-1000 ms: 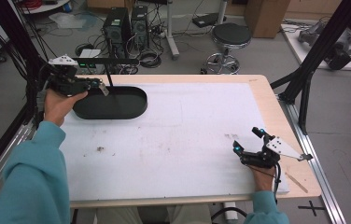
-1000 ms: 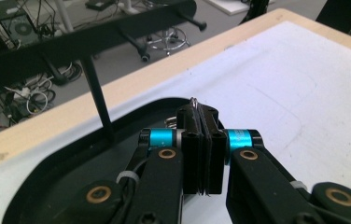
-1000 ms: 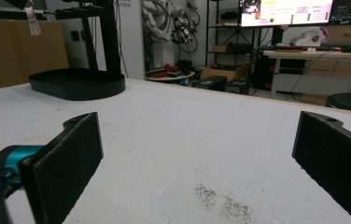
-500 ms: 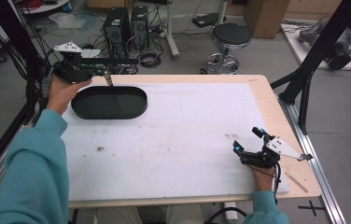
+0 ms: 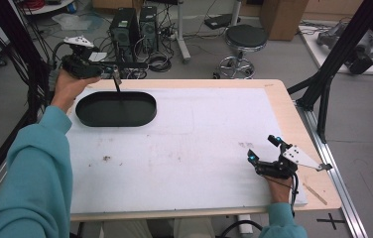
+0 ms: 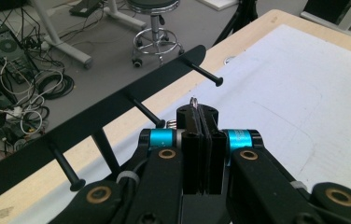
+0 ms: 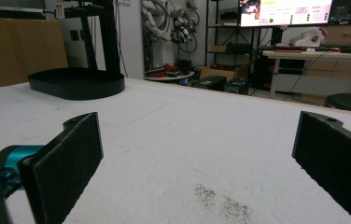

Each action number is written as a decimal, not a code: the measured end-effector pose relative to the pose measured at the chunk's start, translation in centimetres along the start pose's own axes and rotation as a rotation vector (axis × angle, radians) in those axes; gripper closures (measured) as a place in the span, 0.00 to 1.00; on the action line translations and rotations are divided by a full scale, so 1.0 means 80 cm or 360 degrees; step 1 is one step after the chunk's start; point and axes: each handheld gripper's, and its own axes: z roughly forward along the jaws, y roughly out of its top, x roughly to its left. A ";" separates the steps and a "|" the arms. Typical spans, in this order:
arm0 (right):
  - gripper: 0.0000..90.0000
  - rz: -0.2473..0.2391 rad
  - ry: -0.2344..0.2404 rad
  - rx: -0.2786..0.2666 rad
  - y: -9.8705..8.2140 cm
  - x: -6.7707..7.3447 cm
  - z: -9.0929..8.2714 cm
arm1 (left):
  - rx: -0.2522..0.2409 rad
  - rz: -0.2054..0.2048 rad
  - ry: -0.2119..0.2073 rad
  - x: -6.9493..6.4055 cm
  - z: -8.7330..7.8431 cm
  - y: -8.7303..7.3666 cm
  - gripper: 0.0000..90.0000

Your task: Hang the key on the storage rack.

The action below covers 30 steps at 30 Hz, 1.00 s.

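We read the left gripper (image 5: pixel 110 73) jaws clamped on a small metal ring (image 6: pixel 193 101) beside the pegged black rack (image 6: pixel 117 112) over the far-left black oval tray (image 5: pixel 116 109); hanging seems left. Right gripper (image 5: pixel 264 150) rests near-right, jaws apart

Your light wooden table (image 5: pixel 293 114) carries a white sheet (image 5: pixel 199 144) over most of its top — smudged here and there. On the sheet's far left corner sits a black oval tray (image 5: pixel 116 109).
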 end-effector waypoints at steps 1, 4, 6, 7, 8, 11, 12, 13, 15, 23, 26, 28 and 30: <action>0.01 0.0000 -0.0001 0.0003 0.000 0.000 0.000 | 0.0000 -0.0006 -0.0003 0.001 0.001 0.001 0.98; 0.01 -0.0006 0.0001 0.0002 0.000 0.000 0.000 | 0.0029 -0.0019 -0.0017 0.003 0.006 -0.001 0.98; 0.01 -0.0002 -0.0002 0.0002 0.000 0.000 0.000 | 0.0062 -0.0026 -0.0021 0.004 0.010 -0.003 0.98; 0.01 -0.0001 -0.0002 0.0002 0.000 0.000 0.000 | 0.0076 -0.0021 -0.0016 0.004 0.012 -0.004 0.98; 0.01 -0.0003 -0.0002 0.0001 0.000 0.000 0.000 | 0.0081 -0.0025 -0.0015 0.005 0.014 -0.004 0.98; 0.01 -0.0001 -0.0002 0.0002 0.000 0.000 0.000 | 0.0103 -0.0032 -0.0007 0.006 0.020 -0.005 0.98; 0.01 0.0001 -0.0001 -0.0001 0.000 0.000 0.000 | 0.0111 -0.0032 -0.0008 0.005 0.022 -0.006 0.98; 0.01 0.0000 -0.0002 0.0002 0.000 0.000 0.000 | 0.0115 -0.0032 -0.0008 0.005 0.023 -0.006 0.98; 0.01 0.0000 -0.0001 -0.0001 0.000 0.000 0.000 | 0.0127 -0.0026 -0.0007 0.005 0.027 -0.007 0.98; 0.01 0.0004 0.0004 0.0000 0.000 0.000 0.000 | 0.0141 -0.0042 0.0013 0.006 0.031 -0.009 0.98; 0.01 0.0009 0.0006 0.0001 0.000 0.000 0.000 | 0.0149 -0.0045 0.0022 0.007 0.032 -0.010 0.98; 0.01 0.0012 0.0005 0.0002 0.000 0.000 0.000 | 0.0151 -0.0052 0.0029 0.006 0.032 -0.009 0.98; 0.01 0.0010 0.0006 0.0002 0.000 0.000 0.000 | 0.0151 -0.0059 0.0034 0.006 0.033 -0.009 0.98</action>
